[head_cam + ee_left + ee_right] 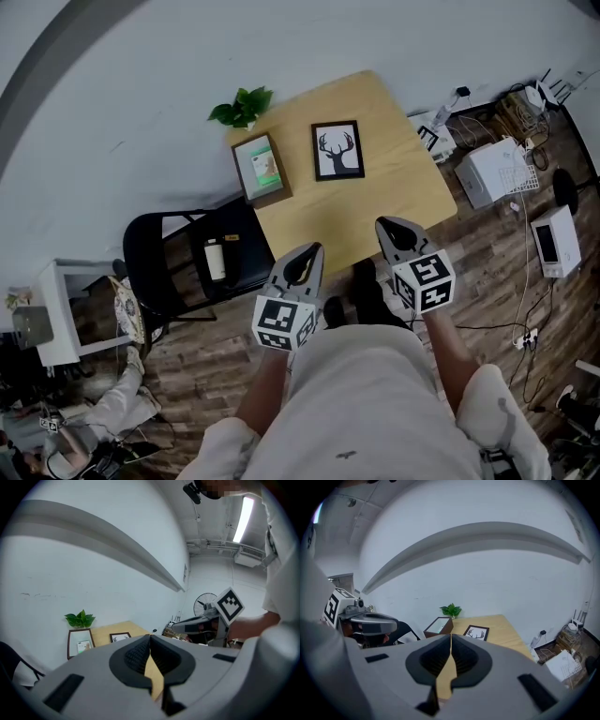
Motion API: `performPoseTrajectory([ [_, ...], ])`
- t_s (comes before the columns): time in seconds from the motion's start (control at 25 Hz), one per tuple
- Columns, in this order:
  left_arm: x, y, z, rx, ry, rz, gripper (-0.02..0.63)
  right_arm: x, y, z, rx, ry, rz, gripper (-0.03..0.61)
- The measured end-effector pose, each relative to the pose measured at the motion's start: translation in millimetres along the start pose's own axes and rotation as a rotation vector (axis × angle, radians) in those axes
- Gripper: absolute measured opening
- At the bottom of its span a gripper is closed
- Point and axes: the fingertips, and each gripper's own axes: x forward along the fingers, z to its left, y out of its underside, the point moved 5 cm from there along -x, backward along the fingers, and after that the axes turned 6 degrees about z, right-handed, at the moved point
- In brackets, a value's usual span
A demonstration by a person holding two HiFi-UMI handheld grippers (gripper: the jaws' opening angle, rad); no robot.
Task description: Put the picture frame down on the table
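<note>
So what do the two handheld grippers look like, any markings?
Left gripper and right gripper match: light grey shells tapering to a tip, black ribbed fingers, black slots on the shell. Each carries a white cube with black square markers. No cables visible. The person wears light clothing.

The left claw's (150, 639) own grey body hid the near part of the table (130, 627) ahead of it, and the chair (7, 660) to its left was cut off by the picture's edge. Beyond the left claw, the print on the box (262, 169) and the label on the bottle (216, 260) were too small to read. The right claw's (451, 637) body likewise covered the table's near edge, and the clutter (569, 660) to its right was dim and cut off.
</note>
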Motion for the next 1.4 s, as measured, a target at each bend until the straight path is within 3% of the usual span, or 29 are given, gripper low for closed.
performPoseTrajectory([
  [0.56, -45, 12, -24, 0.040, 0.050, -0.049, 0.006, -67, 5, 61, -0.029, 0.000, -0.124, 0.000],
  [1.4, -68, 9, -50, 0.067, 0.077, -0.091, 0.006, -96, 19, 81, -0.030, 0.036, -0.176, -0.002],
])
